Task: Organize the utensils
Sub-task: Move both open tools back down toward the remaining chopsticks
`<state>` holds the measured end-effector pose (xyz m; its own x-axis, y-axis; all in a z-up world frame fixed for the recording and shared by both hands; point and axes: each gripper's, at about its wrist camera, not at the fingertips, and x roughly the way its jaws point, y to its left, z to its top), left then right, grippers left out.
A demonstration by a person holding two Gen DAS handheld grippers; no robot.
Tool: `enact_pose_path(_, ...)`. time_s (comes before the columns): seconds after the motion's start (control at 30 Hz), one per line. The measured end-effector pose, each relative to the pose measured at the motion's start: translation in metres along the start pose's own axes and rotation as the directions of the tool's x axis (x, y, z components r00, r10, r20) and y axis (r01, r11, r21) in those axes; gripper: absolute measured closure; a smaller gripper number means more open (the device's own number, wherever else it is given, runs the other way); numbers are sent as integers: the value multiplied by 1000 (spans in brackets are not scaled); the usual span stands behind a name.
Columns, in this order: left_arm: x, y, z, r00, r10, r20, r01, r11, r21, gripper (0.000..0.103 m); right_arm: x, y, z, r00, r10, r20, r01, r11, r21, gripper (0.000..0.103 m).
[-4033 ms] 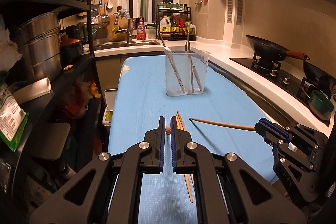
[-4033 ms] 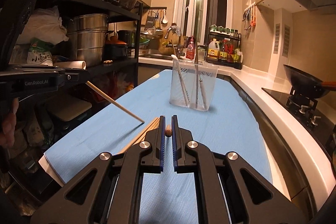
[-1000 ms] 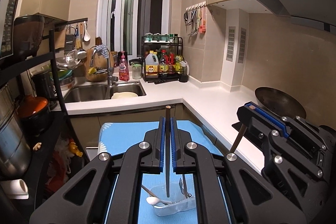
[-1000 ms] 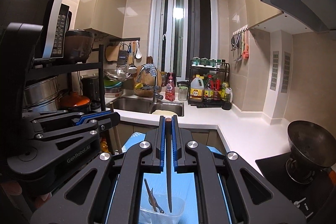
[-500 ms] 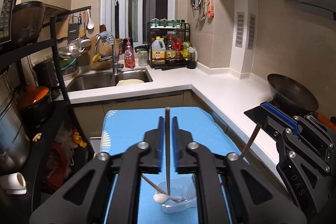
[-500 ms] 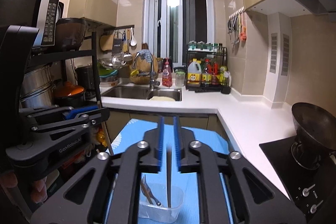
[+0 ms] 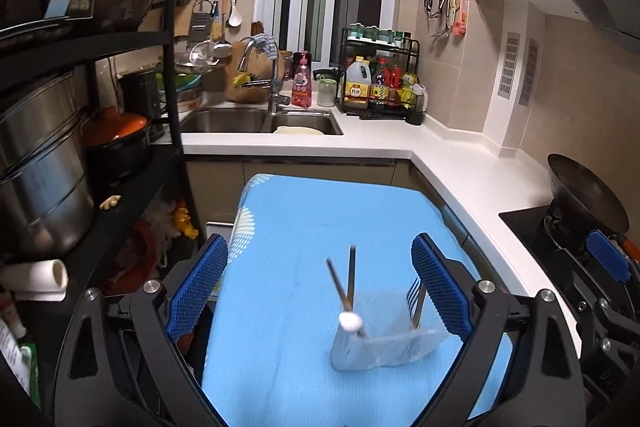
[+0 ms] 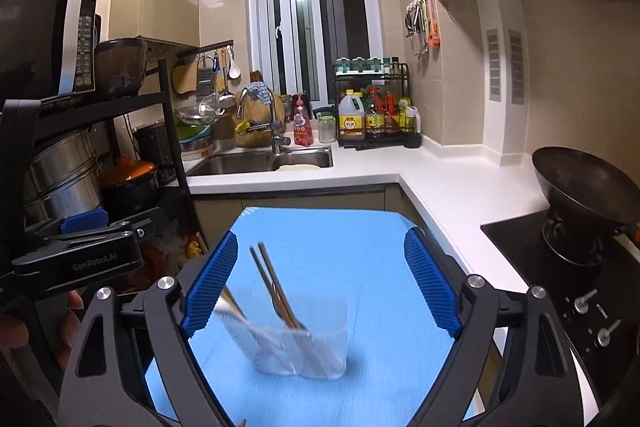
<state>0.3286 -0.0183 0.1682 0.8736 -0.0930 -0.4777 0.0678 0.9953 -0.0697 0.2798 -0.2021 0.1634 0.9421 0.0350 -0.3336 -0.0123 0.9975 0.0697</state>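
Observation:
A clear plastic cup (image 7: 384,345) stands on the blue mat (image 7: 304,227). It holds two chopsticks (image 7: 347,281), a white spoon (image 7: 350,323) and a fork (image 7: 416,301). My left gripper (image 7: 320,289) is open and empty above the cup. In the right wrist view the cup (image 8: 308,341) holds the chopsticks (image 8: 272,287) and other utensils, blurred. My right gripper (image 8: 320,285) is open and empty above it. The left gripper's body (image 8: 76,251) shows at the left there.
A black shelf rack (image 7: 72,147) with steel pots and an orange-lidded pot stands at the left. A sink (image 7: 260,121) and white counter (image 7: 460,163) lie behind the mat. A dark wok (image 8: 588,187) sits on the stove at the right.
Both grippers have opened and let go of their chopsticks, which now stand in the cup. Both grippers have pulled back a little above the cup.

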Motion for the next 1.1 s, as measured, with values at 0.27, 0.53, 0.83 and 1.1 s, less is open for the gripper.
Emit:
enact_pose_path(0.27,-43,3,-65,997,62,-36,-59,995,74,10,-49,-2,-73,993,-37,-110,38,999,2,15)
enact_pose_path(0.53,-67,24,-161,983,79,-164,-68,995,75,10,-89,-2,-157,972,-32,-231,34,999,4,15)
enact_pose_path(0.83,-94,42,-243,977,75,-202,-68,997,43,10,-115,28,-239,950,19,-311,-28,999,-25,15)
enact_pose_path(1.1,-108,46,-289,968,100,-231,-89,994,56,10,-135,49,-283,934,41,-354,-65,996,-56,15)
